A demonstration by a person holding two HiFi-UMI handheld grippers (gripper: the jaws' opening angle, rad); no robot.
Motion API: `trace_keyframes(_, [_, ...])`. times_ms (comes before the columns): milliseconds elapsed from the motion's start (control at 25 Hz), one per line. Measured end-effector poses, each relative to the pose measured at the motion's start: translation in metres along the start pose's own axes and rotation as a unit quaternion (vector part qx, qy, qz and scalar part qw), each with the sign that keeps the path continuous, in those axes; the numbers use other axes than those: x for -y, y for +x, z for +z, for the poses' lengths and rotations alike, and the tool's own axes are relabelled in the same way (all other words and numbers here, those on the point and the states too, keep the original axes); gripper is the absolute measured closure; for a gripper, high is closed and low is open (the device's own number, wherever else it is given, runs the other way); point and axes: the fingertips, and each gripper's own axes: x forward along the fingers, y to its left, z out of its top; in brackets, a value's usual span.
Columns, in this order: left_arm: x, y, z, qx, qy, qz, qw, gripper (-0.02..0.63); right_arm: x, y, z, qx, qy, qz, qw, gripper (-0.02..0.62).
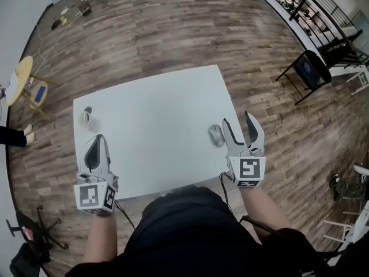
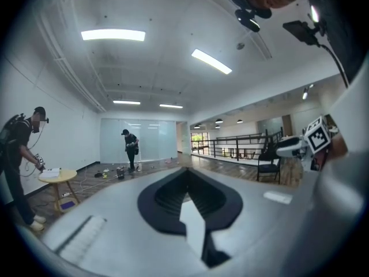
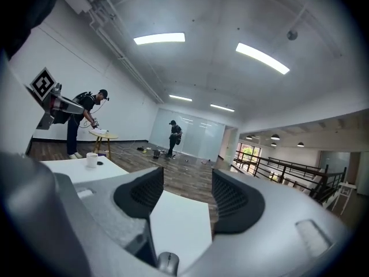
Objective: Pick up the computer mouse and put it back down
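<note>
Lying on the white worktop (image 1: 155,126) right of centre, just beside the spread, empty right hand-held gripper (image 1: 237,121), the grey computer mouse (image 1: 215,135) looks light, rigid and slick-shelled, best pinched across its flanks; the left hand-held gripper (image 1: 98,138) is pressed together.

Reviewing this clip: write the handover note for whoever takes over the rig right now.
Left gripper: jaws together, empty, over the white table's near left corner.
Right gripper: jaws apart, nothing between them, hovering just right of the computer mouse.
Mouse: lies unheld on the table near its right edge.
Done: cannot tell whether it was already lifted.
Left: if not, grasp, lift, set down.
</note>
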Motion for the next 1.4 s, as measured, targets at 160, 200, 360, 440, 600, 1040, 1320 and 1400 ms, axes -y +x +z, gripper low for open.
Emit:
trace_keyframes(160, [-0.006,0.001,0.015,0.021,0.006,0.004,0.9998,0.604,0.0,-0.009,0.01,0.024,-0.003,-0.004,1.0,0.383])
trace_keyframes(200, [-0.008,0.002,0.019,0.025,0.006,0.007,0.9996,0.604,-0.001,-0.011,0.012,0.029,-0.005,-0.004,1.0,0.393])
trace_keyframes(360, [-0.014,0.001,0.024,0.028,0.008,0.008,0.9995,0.604,-0.003,-0.016,0.014,0.038,-0.002,-0.006,0.999,0.433])
trace_keyframes(440, [-0.012,-0.001,0.026,0.025,0.011,0.005,0.9996,0.604,-0.004,-0.019,0.012,0.039,-0.003,-0.008,0.999,0.464])
trace_keyframes(600, [-0.011,-0.003,0.03,0.032,0.02,0.005,0.9993,0.604,-0.006,-0.018,0.01,0.044,-0.004,-0.002,0.999,0.508])
trace_keyframes(1040, [-0.018,-0.012,0.031,0.021,0.025,0.023,0.9992,0.604,-0.02,-0.006,0.014,0.063,0.028,0.044,0.997,0.592])
trace_keyframes(1320, [-0.019,-0.018,0.027,0.018,0.023,0.032,0.999,0.604,-0.014,0.0,0.002,0.042,0.059,0.049,0.996,0.594])
trace_keyframes(1400, [-0.019,-0.019,0.027,0.016,0.023,0.034,0.999,0.604,-0.012,-0.001,0.0,0.041,0.059,0.048,0.996,0.594])
